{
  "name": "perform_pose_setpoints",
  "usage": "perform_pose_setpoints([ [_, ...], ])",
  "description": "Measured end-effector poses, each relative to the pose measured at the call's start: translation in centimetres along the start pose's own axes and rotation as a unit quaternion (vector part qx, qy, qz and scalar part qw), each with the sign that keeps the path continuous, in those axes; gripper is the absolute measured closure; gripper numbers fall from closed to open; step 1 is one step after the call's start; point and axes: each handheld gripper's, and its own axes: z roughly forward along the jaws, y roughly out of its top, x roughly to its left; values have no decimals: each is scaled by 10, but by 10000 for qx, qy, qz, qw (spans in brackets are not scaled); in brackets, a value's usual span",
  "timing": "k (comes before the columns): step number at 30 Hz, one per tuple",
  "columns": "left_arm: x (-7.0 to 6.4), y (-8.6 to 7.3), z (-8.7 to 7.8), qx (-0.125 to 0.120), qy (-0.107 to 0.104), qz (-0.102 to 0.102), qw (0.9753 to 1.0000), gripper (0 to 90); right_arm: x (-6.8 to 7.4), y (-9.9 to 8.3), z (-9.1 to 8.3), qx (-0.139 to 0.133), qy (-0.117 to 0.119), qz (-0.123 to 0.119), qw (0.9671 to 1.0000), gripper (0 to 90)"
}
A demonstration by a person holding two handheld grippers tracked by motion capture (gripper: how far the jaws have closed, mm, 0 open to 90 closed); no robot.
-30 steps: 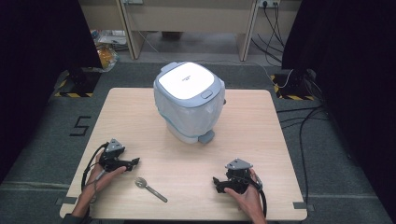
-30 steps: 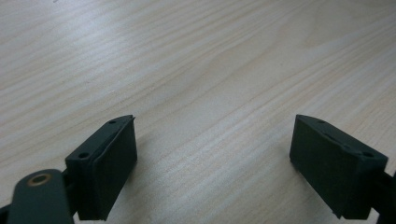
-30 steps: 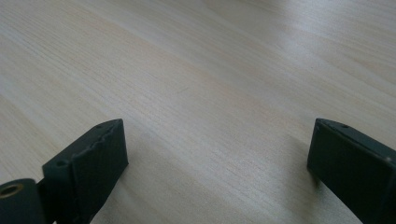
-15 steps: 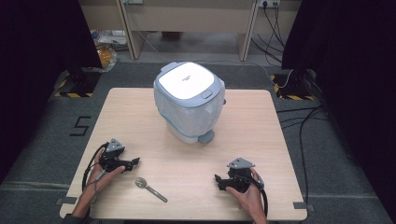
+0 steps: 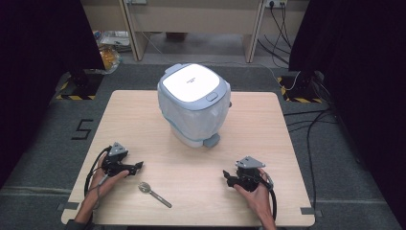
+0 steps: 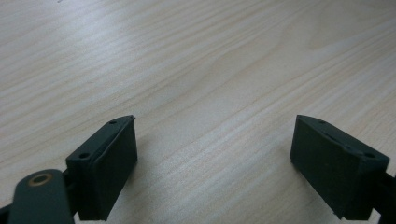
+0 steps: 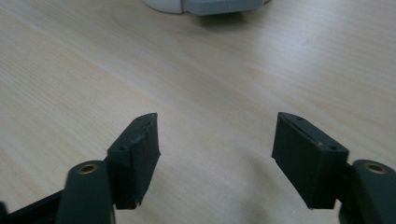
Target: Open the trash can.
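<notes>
While both tongs gape wide on woodgrain table (image 5: 143,115), metal spoon (image 5: 154,194), prob. round-bowled, lies btwn.

Right gripper (image 5: 229,178) edged slightly nearer (barely).

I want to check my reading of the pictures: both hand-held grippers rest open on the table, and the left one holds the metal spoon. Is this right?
Not quite. The left hand-held gripper holds nothing: the left gripper view shows bare table between its open jaws. In the high view the metal spoon lies apart from it, between it and the right hand-held gripper. Both are open.
</notes>
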Motion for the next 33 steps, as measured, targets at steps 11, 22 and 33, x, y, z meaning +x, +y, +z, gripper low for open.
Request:
perform_pose_setpoints([
  [11, 0, 0, 0, 0, -3, -1, 10000, 138, -8, 33, 9, -319, -6, -131, 9994, 437],
  [22, 0, 0, 0, 0, -8, -9, 10000, 137, -14, 68, 28, -590, -36, -209, 9980, 480],
  [33, 0, 0, 0, 0, -9, -8, 10000, 138, -16, 76, 65, -571, 50, -292, 9979, 553],
])
